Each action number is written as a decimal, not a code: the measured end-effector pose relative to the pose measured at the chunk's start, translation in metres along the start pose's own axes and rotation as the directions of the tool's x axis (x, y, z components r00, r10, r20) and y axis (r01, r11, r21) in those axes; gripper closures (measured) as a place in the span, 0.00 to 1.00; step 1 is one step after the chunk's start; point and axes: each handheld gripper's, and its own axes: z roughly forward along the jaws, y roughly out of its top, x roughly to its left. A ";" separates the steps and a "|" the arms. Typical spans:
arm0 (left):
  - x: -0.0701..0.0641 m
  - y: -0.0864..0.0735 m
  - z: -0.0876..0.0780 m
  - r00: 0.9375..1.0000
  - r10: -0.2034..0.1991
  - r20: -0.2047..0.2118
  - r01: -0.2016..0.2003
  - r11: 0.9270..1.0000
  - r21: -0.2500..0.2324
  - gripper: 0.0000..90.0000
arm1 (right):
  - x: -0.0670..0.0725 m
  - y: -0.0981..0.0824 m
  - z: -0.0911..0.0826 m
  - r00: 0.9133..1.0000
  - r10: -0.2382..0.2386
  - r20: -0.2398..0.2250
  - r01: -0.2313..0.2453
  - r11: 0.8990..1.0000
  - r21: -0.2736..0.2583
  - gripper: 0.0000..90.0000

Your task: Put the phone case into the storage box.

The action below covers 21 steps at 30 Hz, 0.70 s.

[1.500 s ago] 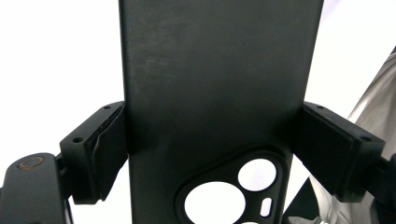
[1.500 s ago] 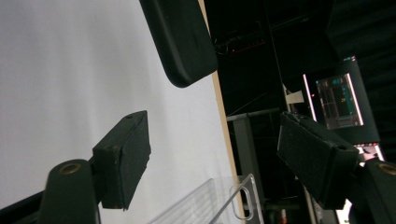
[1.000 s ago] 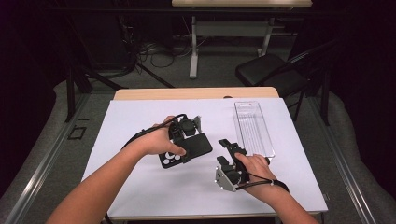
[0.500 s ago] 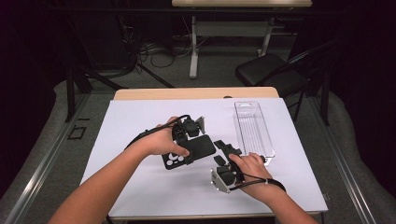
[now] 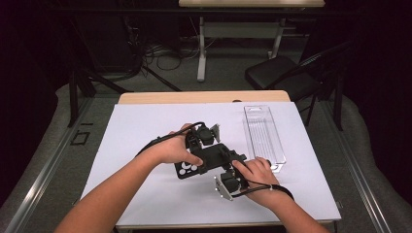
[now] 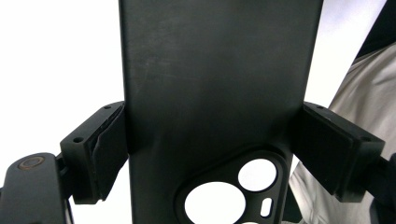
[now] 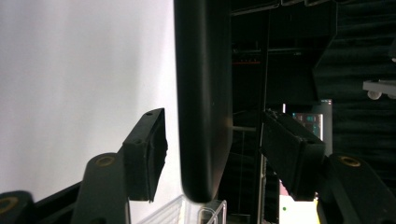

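A black phone case with round camera cut-outs is held above the white table. My left gripper is shut on it, and in the left gripper view the pads press on both long sides. My right gripper meets the case's right end from below. In the right gripper view the case's edge stands between the two pads, with a gap on each side. These jaws have just been closing and stand open around the edge.
A long clear plastic tray lies on the white table cover to the right of the hands. A wooden table edge runs along the far side. A dark chair stands beyond it.
My right gripper has edged left until its jaws stand around the case's end. The left gripper has kept its grip and place.
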 end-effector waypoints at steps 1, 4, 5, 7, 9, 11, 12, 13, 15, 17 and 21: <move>-0.001 0.001 0.000 1.000 0.005 -0.002 -0.005 1.000 0.005 0.16 | 0.000 0.000 0.000 1.000 -0.005 0.004 0.005 1.000 0.008 0.46; -0.003 0.002 0.001 1.000 0.001 -0.001 -0.001 1.000 0.003 0.16 | 0.000 -0.001 0.002 1.000 0.013 -0.002 -0.013 1.000 0.021 0.48; -0.003 0.003 0.000 1.000 0.004 0.000 -0.004 1.000 0.003 0.16 | 0.000 -0.001 0.002 1.000 0.013 0.004 -0.013 1.000 0.029 0.48; -0.003 0.004 0.000 1.000 0.008 -0.001 -0.008 1.000 0.009 0.16 | 0.000 -0.001 0.003 1.000 0.021 0.007 -0.022 0.999 0.033 0.48; -0.004 0.005 0.001 1.000 0.003 -0.003 -0.003 1.000 0.005 0.16 | 0.000 -0.002 0.003 1.000 0.015 0.014 -0.015 0.999 0.033 0.48; -0.004 0.006 0.001 1.000 0.002 0.001 -0.002 1.000 0.002 0.16 | 0.000 -0.002 0.003 1.000 0.010 0.009 -0.011 0.999 0.030 0.48; -0.004 0.006 0.001 1.000 0.004 0.003 -0.004 1.000 0.002 0.16 | 0.000 -0.001 0.003 1.000 -0.002 0.012 0.002 1.000 0.025 0.48; -0.004 0.006 0.001 1.000 0.006 -0.001 -0.006 1.000 0.005 0.16 | 0.001 -0.001 0.003 1.000 -0.007 0.021 0.006 1.000 0.025 0.49; -0.004 0.007 0.001 1.000 0.008 0.004 -0.008 1.000 0.004 0.16 | 0.001 0.000 0.002 0.999 -0.036 0.040 0.035 0.999 0.011 0.49; -0.005 0.007 0.001 1.000 0.007 0.010 -0.007 1.000 0.005 0.16 | 0.001 0.002 0.001 0.998 -0.047 0.051 0.047 0.999 0.005 0.53; -0.005 0.007 0.001 1.000 0.006 0.012 -0.006 1.000 0.005 0.16 | 0.004 0.004 0.002 0.997 -0.063 0.046 0.063 0.998 0.015 0.53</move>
